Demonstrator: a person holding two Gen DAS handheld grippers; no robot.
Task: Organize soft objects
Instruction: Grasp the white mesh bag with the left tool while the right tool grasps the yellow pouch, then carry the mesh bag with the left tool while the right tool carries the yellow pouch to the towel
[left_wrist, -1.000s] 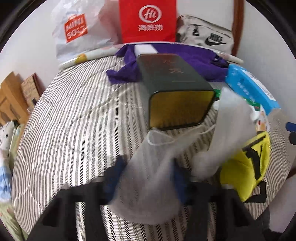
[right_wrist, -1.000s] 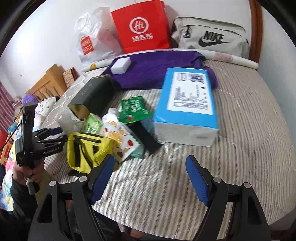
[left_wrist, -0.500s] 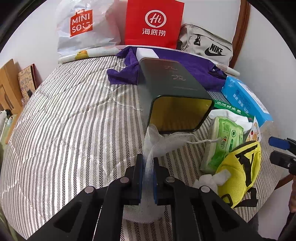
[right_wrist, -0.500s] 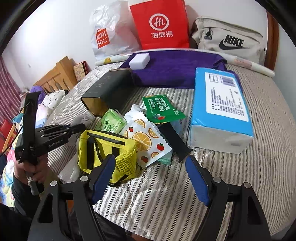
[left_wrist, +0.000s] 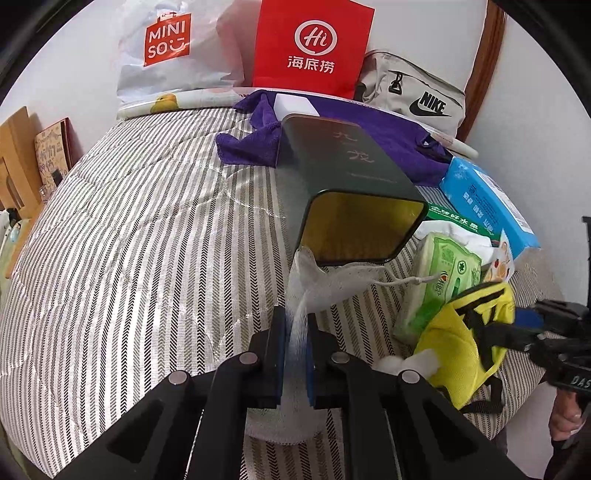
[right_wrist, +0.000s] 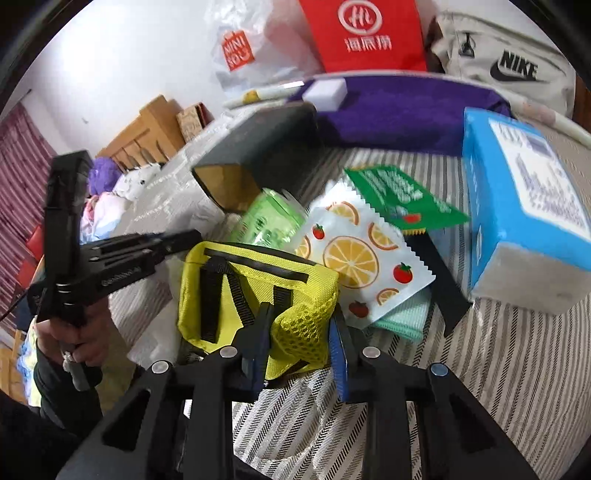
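In the left wrist view my left gripper (left_wrist: 295, 332) is shut on a white mesh drawstring pouch (left_wrist: 317, 280). The pouch stretches up to the open mouth of a dark green tin box (left_wrist: 347, 173) lying on the striped bed. To the right, a yellow mesh bag (right_wrist: 240, 280) with black straps lies in front of a pile of packets. My right gripper (right_wrist: 299, 328) is closing, and the bag's near mesh corner is pinched between its blue pads (right_wrist: 338, 350). The left gripper (right_wrist: 122, 254) also shows at the left of the right wrist view, in a person's hand.
Behind the yellow bag lie a green wipes pack (right_wrist: 269, 221), a fruit-printed packet (right_wrist: 362, 258), a green sachet (right_wrist: 399, 195) and a blue tissue pack (right_wrist: 528, 206). A purple towel (left_wrist: 369, 136) with a white block (left_wrist: 295, 105) lies further back. Bags lean on the wall.
The left jaws shut on the white pouch and have stayed shut. The right gripper moved left and down to the yellow bag, and its wide jaws closed in on the mesh corner.
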